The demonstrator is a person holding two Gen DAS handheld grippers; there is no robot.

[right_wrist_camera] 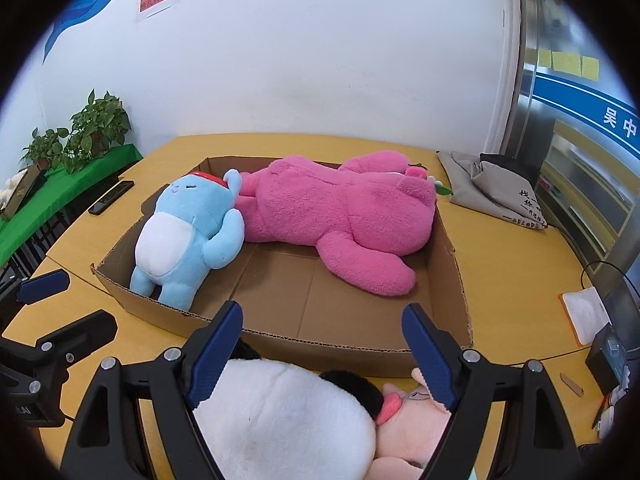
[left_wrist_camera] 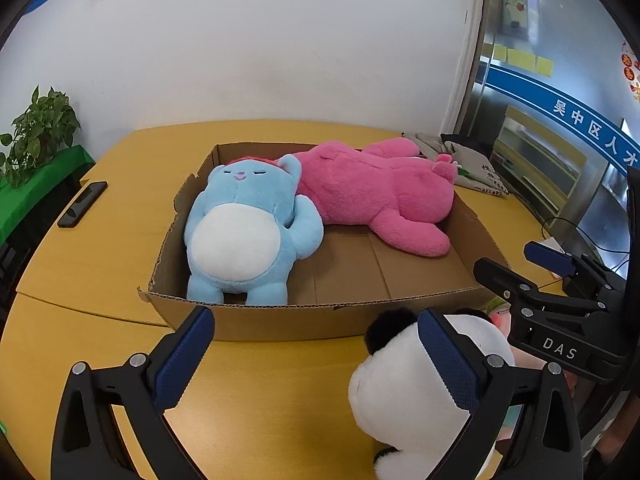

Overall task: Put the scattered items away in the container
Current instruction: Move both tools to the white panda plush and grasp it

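Observation:
A shallow cardboard box (left_wrist_camera: 280,314) (right_wrist_camera: 328,346) sits on the yellow table. Inside lie a blue plush (left_wrist_camera: 244,232) (right_wrist_camera: 184,232) at the left and a big pink plush (left_wrist_camera: 372,196) (right_wrist_camera: 340,208) at the back right. A white and black panda plush (left_wrist_camera: 404,392) (right_wrist_camera: 280,412) lies on the table in front of the box. My left gripper (left_wrist_camera: 320,360) is open, its right finger against the panda's head. My right gripper (right_wrist_camera: 324,360) is open, above the panda and a pale pink plush (right_wrist_camera: 416,424) beside it; it also shows in the left wrist view (left_wrist_camera: 520,264).
A black phone (left_wrist_camera: 82,204) (right_wrist_camera: 111,197) lies on the table left of the box. Grey cloth bags (left_wrist_camera: 472,164) (right_wrist_camera: 492,188) lie at the back right. Potted plants (left_wrist_camera: 40,132) stand on a green shelf at the left. Cables and a white pad (right_wrist_camera: 584,312) are at the right.

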